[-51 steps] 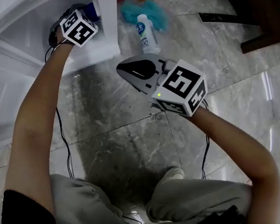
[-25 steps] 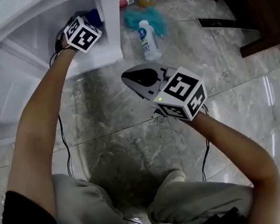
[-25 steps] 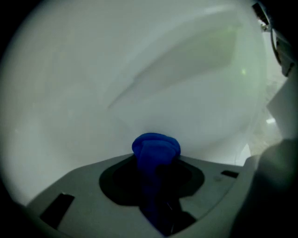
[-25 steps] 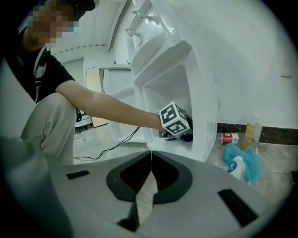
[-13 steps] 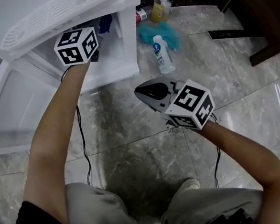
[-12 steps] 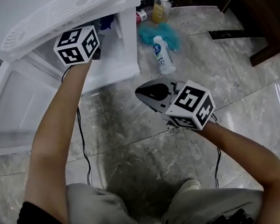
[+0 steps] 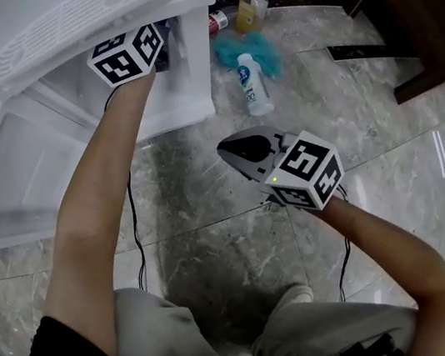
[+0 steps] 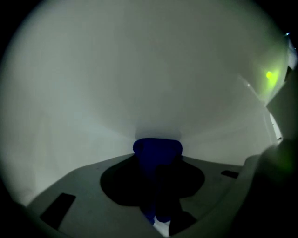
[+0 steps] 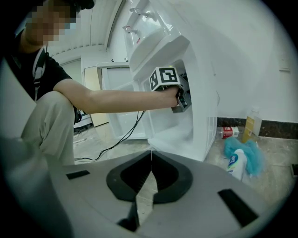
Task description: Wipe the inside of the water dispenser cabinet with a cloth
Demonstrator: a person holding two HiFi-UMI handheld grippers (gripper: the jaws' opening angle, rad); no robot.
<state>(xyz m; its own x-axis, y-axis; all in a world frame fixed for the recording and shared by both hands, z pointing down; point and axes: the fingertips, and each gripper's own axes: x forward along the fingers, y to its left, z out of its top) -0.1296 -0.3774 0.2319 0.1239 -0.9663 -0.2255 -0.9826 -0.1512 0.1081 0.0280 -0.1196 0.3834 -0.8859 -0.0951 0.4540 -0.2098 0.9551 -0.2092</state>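
Left claw point(image 8: 158, 168) reaches inside the white cabinet point(image 7: 183, 82), pinching a blue cloth point(image 8: 156, 148) against the inner wall, apparently to wipe it. Right claw point(image 9: 150, 158), pressed together and empty, idles over the floor point(image 7: 220, 240).

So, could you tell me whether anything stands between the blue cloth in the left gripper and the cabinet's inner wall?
Nothing visible does. The left gripper is shut on the blue cloth, and ahead of it there is only the bare white cabinet wall. Whether they touch cannot be told.
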